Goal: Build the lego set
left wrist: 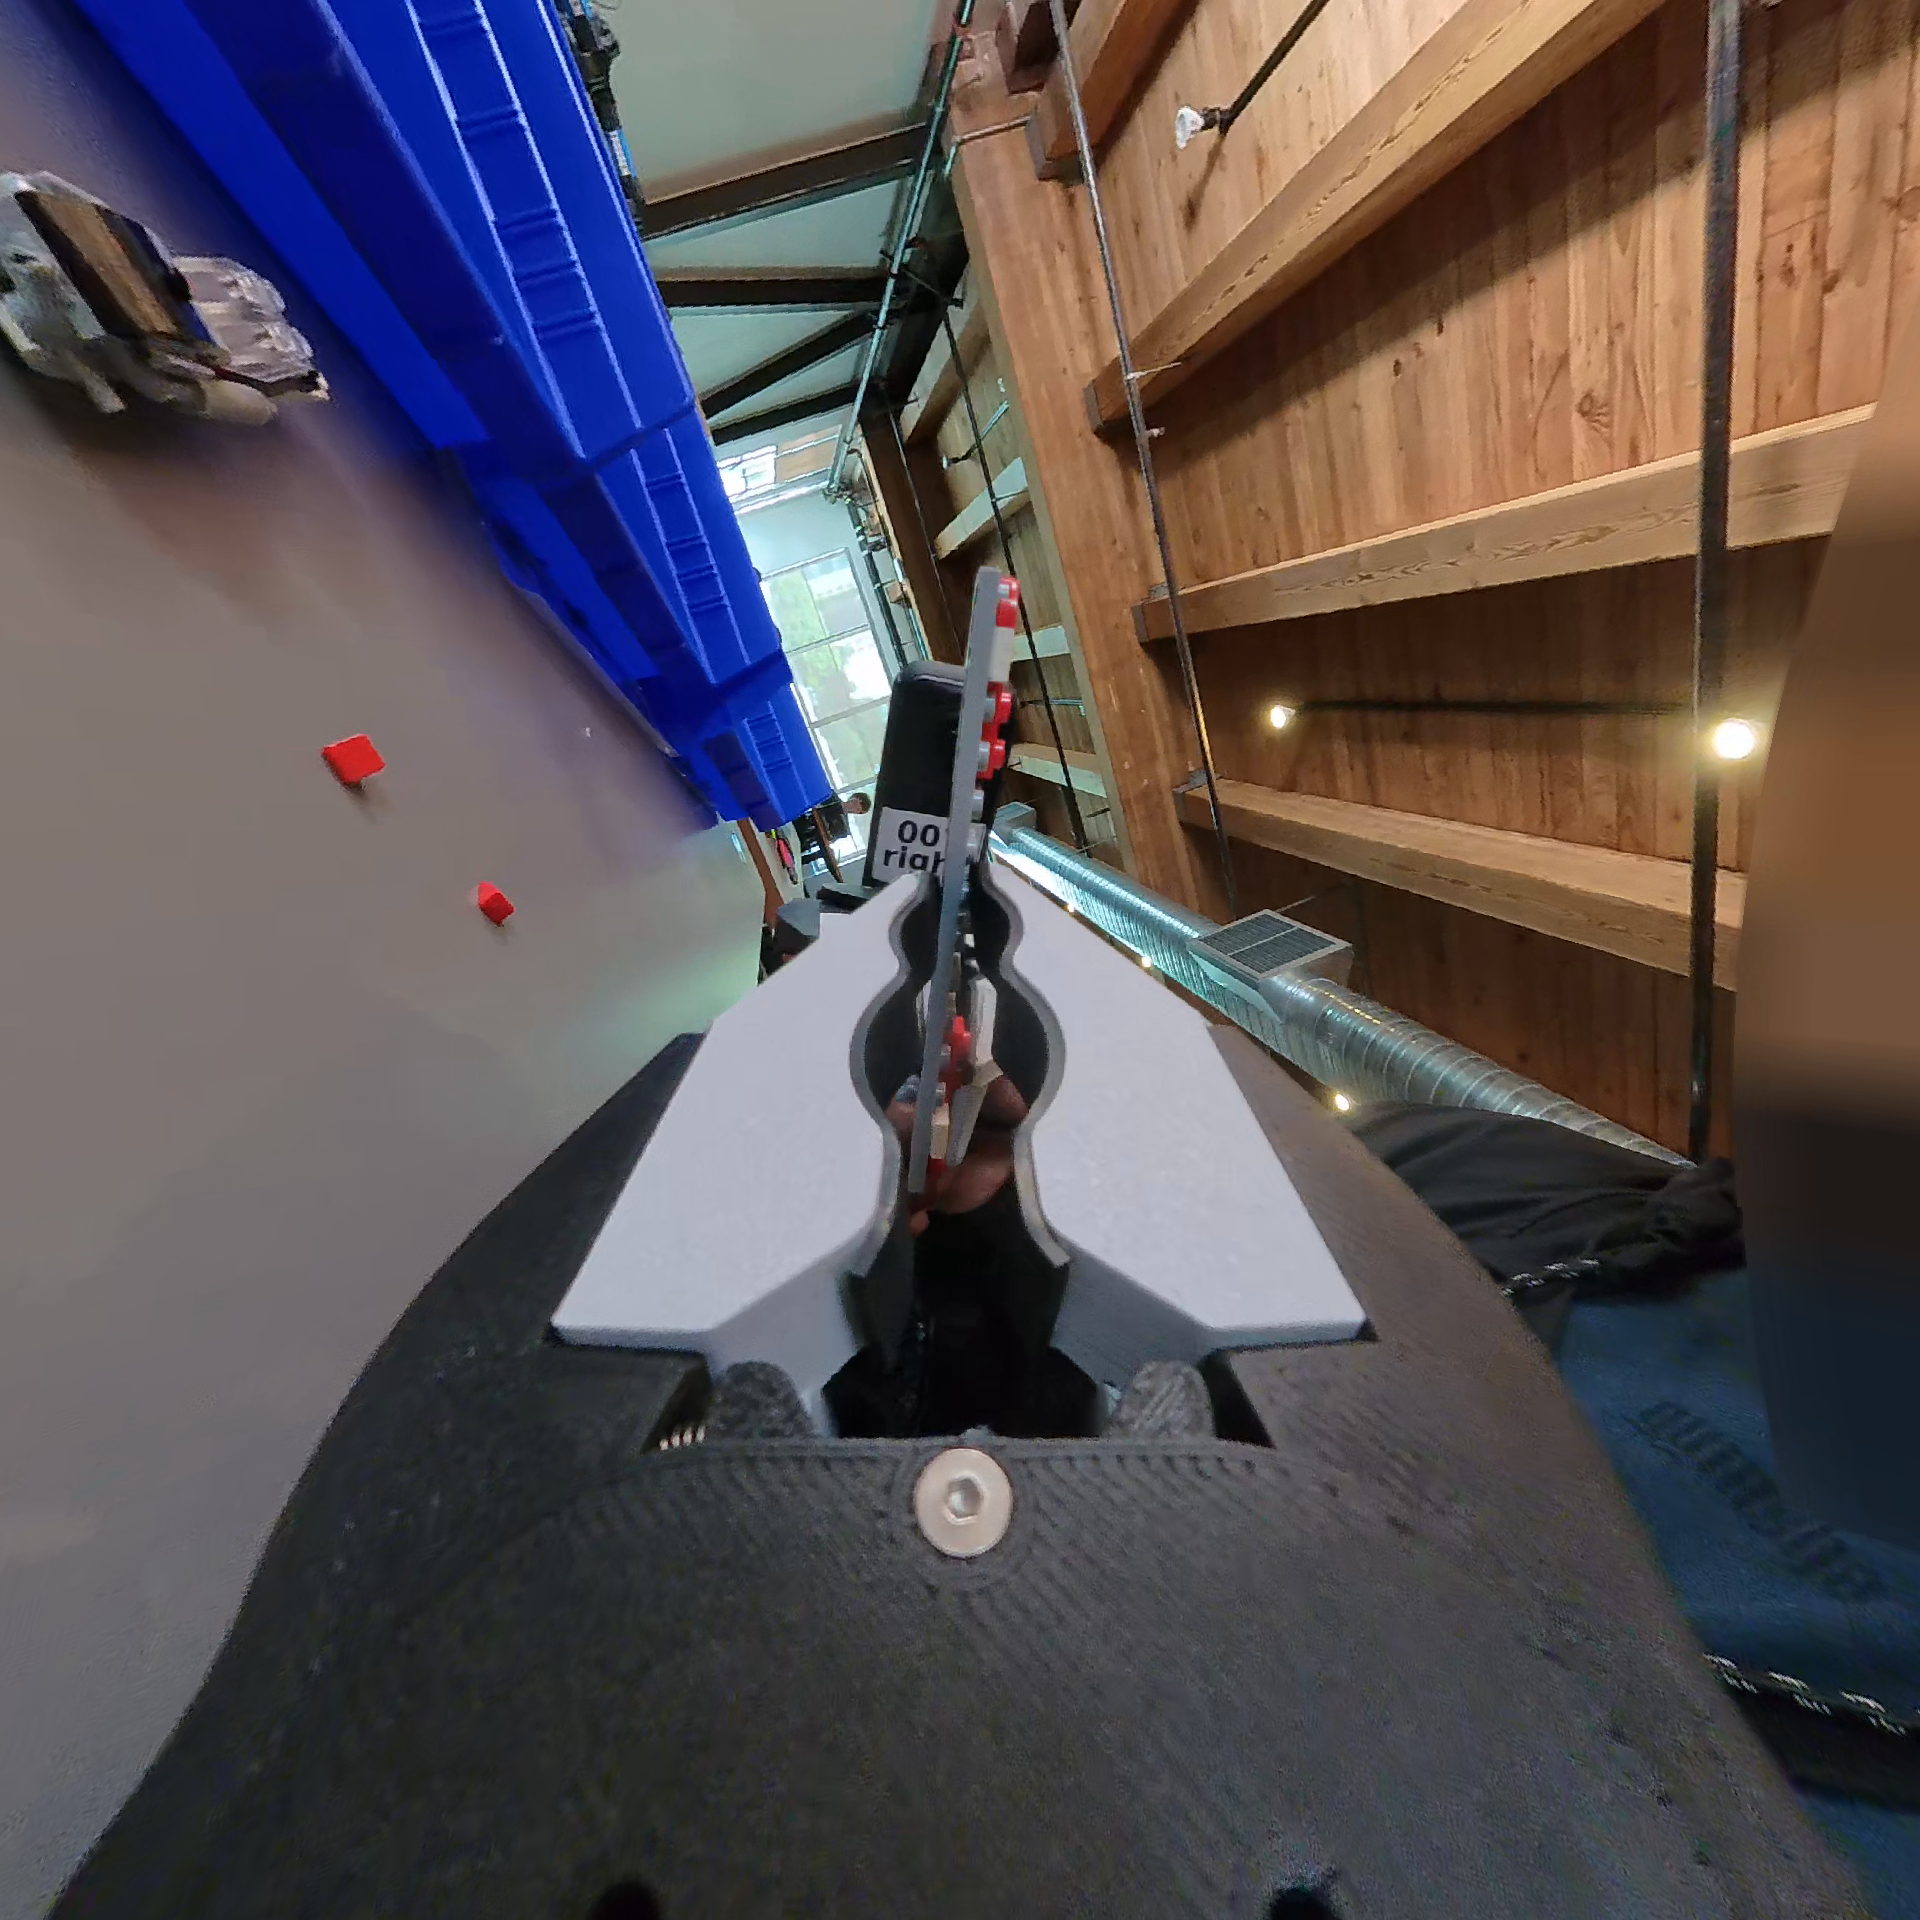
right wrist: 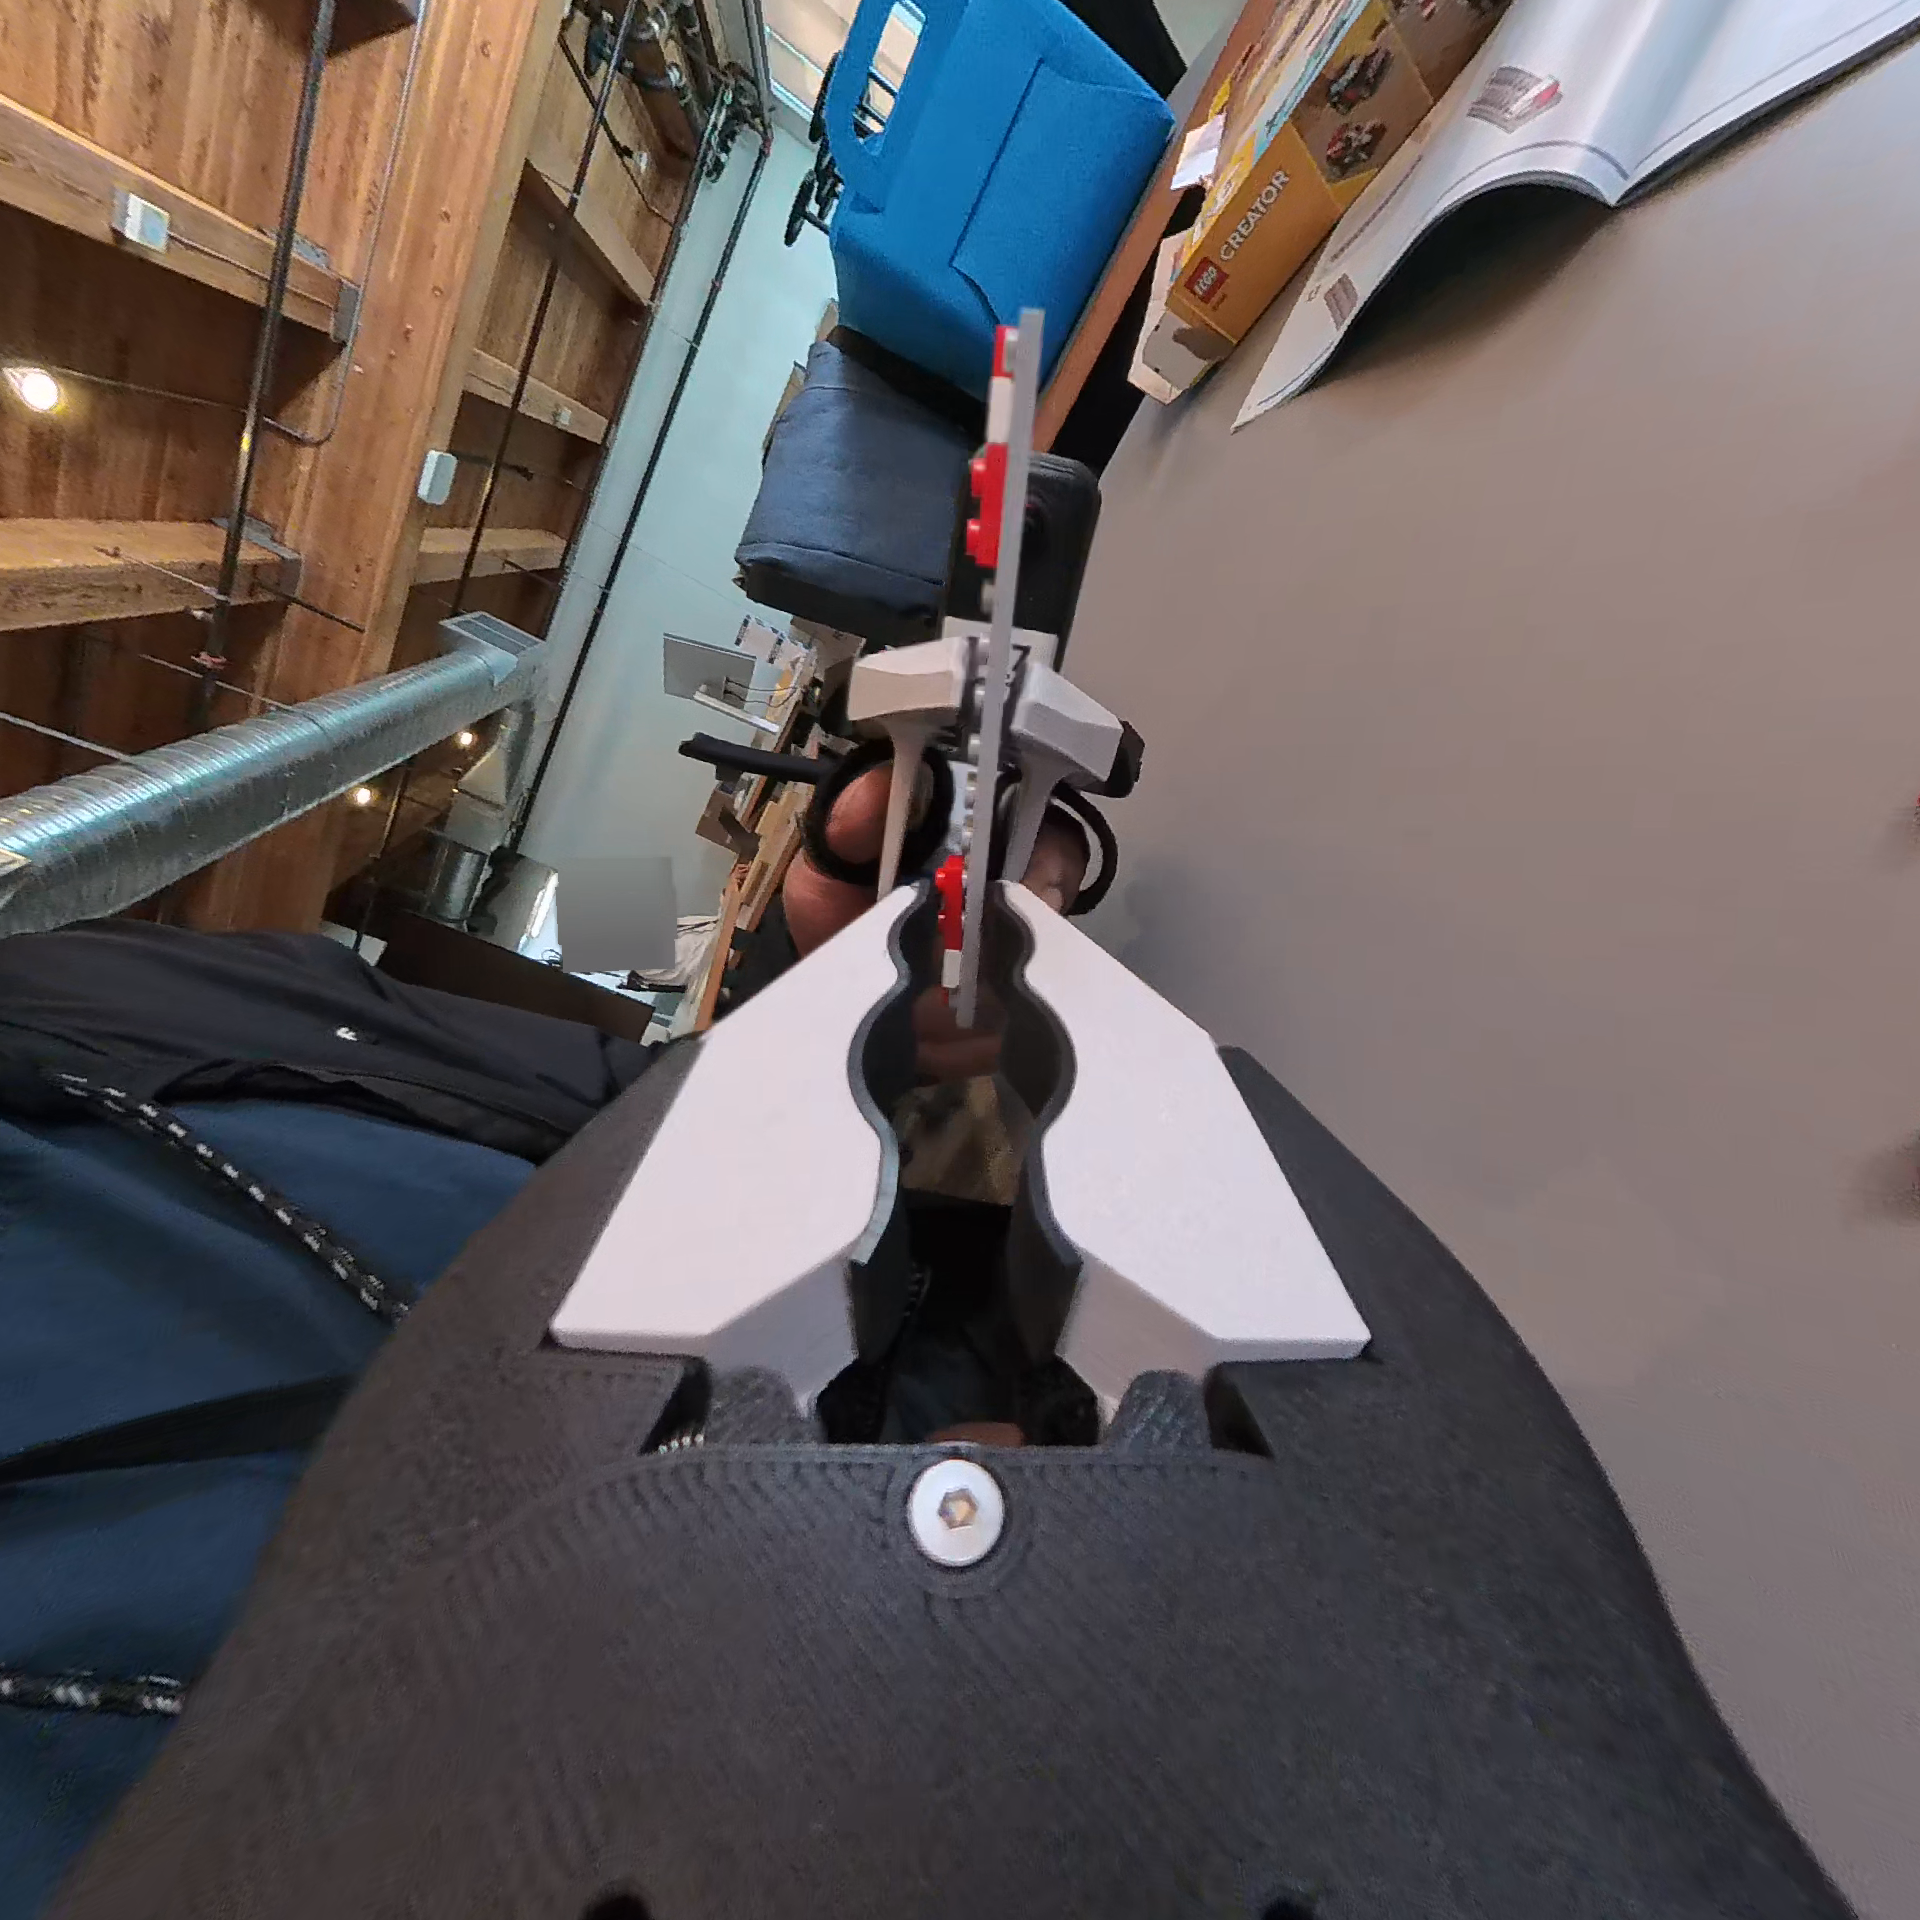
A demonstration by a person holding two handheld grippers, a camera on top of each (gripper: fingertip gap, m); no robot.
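Gripping same grey plate (left wrist: 961, 935) edge-on from opposite ends: your left tool (left wrist: 961, 883) closed on it, your right tool (right wrist: 961, 899) closed on it too, assembly held in air beside worktop (left wrist: 260, 987).

Handling, by judgement: light, thin, stiff but flexes; studded bricks can pop off under twist. Keep hold on bare plate edges, not on red bricks (left wrist: 997, 717). Squeeze straight, no bending.

Looks: long flat grey plate, red and white small pieces along one face.

Farther: two loose red pieces (left wrist: 353, 761) on worktop, blue bins (left wrist: 582, 312) behind; instruction booklet (right wrist: 1558, 156) and set box (right wrist: 1278, 208) far off.
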